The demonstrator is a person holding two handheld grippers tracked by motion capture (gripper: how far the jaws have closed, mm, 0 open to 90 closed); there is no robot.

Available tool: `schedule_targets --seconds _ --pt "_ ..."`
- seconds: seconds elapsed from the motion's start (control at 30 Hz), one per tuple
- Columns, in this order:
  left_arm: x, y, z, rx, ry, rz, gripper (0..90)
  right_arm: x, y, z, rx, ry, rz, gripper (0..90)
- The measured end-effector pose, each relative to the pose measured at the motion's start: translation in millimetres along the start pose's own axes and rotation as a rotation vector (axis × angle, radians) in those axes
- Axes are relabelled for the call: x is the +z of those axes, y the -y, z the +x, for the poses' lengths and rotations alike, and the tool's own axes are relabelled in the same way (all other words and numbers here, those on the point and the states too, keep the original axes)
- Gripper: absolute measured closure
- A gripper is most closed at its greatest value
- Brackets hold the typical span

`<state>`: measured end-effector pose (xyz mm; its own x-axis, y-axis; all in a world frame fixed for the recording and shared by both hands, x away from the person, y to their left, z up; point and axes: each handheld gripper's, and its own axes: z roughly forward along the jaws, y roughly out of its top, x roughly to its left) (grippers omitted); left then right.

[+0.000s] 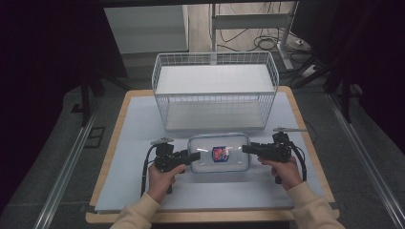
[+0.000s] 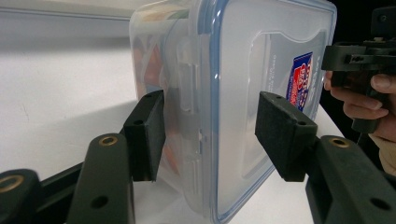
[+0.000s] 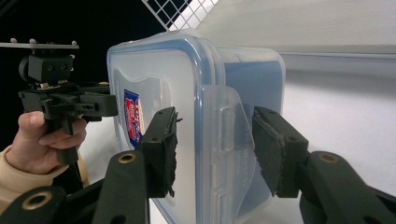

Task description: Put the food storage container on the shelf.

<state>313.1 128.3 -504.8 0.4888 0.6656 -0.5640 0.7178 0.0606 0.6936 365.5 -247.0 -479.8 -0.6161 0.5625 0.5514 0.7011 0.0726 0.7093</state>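
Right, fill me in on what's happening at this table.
A person works a clear lidded food container from both ends. The left gripper is shut on the left end at the lid clasp; the right gripper straddles the right clasp. The container rests on the table, in front of a white wire basket.

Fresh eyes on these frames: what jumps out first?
The clear lidded container with a blue seal and a red-and-blue label, lying at the table's middle. The left claw and right claw bracket its two short ends, over the side latches. Behind it stands a white wire basket.
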Motion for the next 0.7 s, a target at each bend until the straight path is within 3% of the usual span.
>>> schedule_targets --seconds 0.47,0.7 --pt "-3.5 -3.7 -0.6 -0.002 0.005 -0.029 45.3 0.2 -0.4 -0.1 0.01 -0.009 -0.014 52.2" --pt "-10.2 -15.0 -8.7 0.027 0.007 -0.06 45.5 -6.4 -8.7 5.5 -0.002 -0.024 -0.054 52.5"
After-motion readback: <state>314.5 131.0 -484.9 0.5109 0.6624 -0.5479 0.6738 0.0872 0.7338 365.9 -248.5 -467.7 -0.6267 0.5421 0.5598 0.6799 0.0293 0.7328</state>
